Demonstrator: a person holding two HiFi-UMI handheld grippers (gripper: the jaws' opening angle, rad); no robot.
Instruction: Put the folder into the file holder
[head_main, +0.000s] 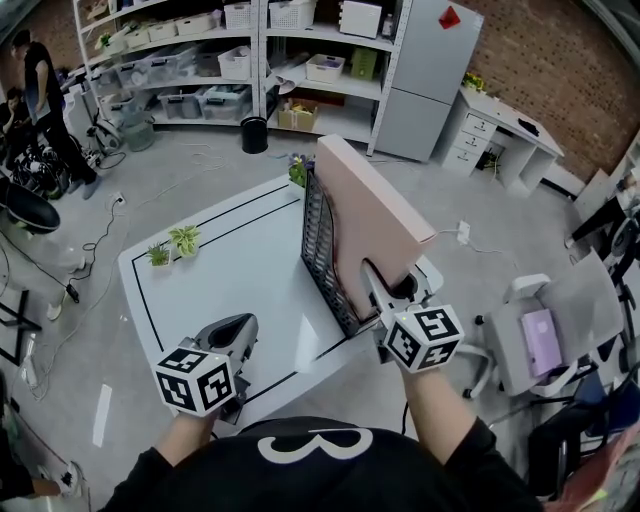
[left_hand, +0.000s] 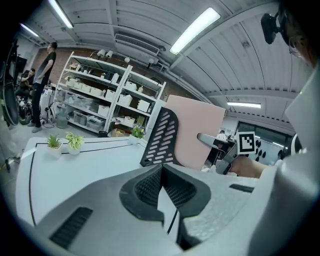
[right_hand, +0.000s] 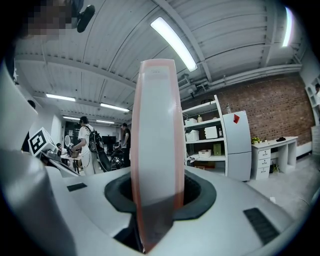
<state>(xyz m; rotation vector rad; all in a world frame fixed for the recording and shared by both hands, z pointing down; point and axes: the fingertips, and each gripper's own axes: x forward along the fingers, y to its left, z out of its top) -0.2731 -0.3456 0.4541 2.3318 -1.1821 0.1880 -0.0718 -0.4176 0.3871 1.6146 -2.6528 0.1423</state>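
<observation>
A large pink folder (head_main: 370, 215) stands on edge, leaning right, over the right side of the white table (head_main: 230, 275). My right gripper (head_main: 388, 292) is shut on its near lower corner; in the right gripper view the folder's edge (right_hand: 156, 140) rises straight up between the jaws. The black mesh file holder (head_main: 318, 250) stands upright just left of the folder, close against it. Whether the folder's lower edge rests inside the holder is hidden. From the left gripper view, the holder (left_hand: 160, 137) stands in front of the folder (left_hand: 197, 137). My left gripper (head_main: 236, 330) hovers at the near left with its tips together, holding nothing.
Two small potted plants (head_main: 172, 245) sit near the table's left edge, and another plant (head_main: 297, 168) at its far corner. A grey chair (head_main: 545, 335) stands to the right. Shelving (head_main: 230, 60) and a grey fridge (head_main: 435, 75) line the back wall.
</observation>
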